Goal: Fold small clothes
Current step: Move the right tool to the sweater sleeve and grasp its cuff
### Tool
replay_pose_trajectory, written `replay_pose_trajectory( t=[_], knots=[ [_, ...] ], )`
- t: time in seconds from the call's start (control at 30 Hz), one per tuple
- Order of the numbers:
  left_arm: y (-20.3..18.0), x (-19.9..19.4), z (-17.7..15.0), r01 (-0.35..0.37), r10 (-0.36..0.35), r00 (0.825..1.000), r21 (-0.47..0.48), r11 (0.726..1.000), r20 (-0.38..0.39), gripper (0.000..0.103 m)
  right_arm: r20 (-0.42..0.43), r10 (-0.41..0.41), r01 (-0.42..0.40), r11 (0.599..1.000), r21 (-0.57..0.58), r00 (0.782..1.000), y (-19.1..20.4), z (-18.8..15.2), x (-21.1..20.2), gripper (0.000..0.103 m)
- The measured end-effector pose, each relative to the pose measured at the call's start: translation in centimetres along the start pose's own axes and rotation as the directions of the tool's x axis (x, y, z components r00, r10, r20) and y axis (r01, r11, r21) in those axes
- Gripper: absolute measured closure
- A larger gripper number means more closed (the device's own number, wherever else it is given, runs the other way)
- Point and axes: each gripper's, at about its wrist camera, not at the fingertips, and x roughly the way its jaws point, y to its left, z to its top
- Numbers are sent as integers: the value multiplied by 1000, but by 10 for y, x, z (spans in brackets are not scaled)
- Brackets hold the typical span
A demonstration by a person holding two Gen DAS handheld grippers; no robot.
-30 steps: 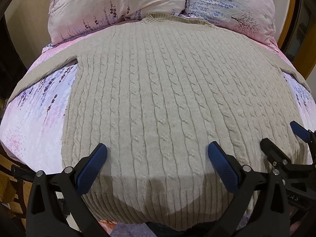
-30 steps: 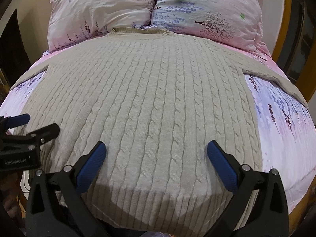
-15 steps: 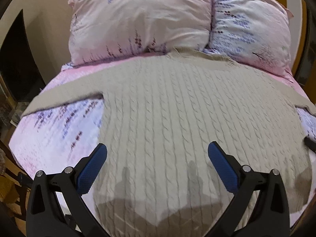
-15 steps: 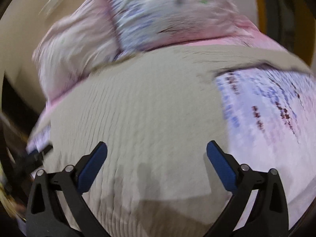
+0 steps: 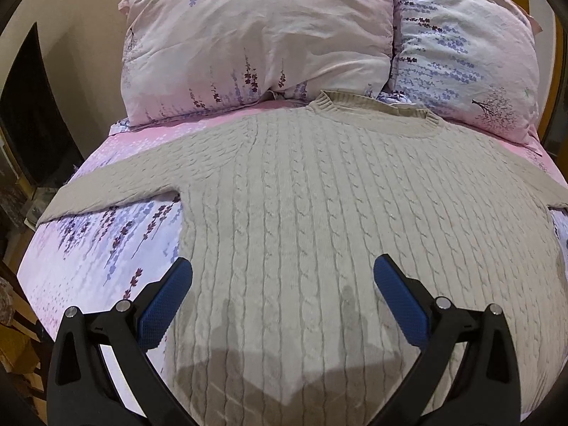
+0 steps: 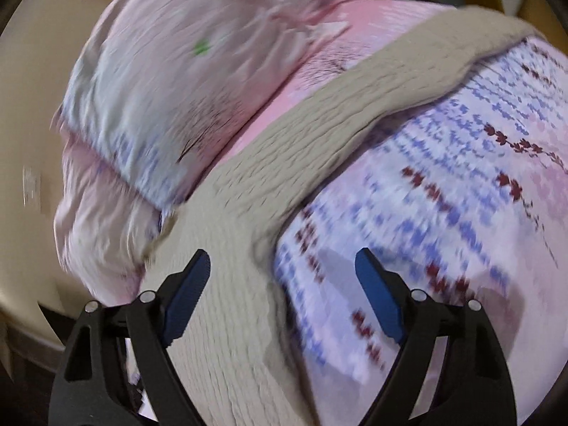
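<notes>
The sweater (image 5: 337, 195) lies flat from 12 to 6 under the left gripper (image 5: 282, 284), jaws wide, empty. The right gripper (image 6: 282, 277), closing, straddles its side edge, unpinched.

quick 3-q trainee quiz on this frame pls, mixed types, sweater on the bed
1. True or false: the beige cable-knit sweater is already folded in half.
2. Multiple choice: in the left wrist view, the left gripper is A) clamped on the hem, B) open above the sweater's body, C) gripping a pillow.
3. Short answer: in the right wrist view, what runs diagonally from the right gripper toward the upper right?

Key
1. False: it lies spread flat, sleeves out, collar by the pillows.
2. B.
3. A sleeve of the sweater, lying on the floral sheet; the jaws are closing with nothing pinched between them.
</notes>
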Motion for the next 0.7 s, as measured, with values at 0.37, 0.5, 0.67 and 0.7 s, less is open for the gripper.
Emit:
replay_pose_trajectory(
  t=[0.37,0.5,0.67,0.7],
  knots=[
    [2,22,11,99,-99,995,-34,994,-5,1,2,61,-61,989,138,998,-19,35,24,25],
    [14,33,11,241,-244,970,-112,964,-10,1,11,54,-55,984,169,998,-21,46,29,29],
    [24,44,8,374,-381,925,-195,907,-1,1,104,-42,21,979,201,994,-32,62,21,54],
    [26,46,7,395,-403,915,-208,895,4,1,128,-73,43,974,224,989,-38,68,19,57]
  ],
)
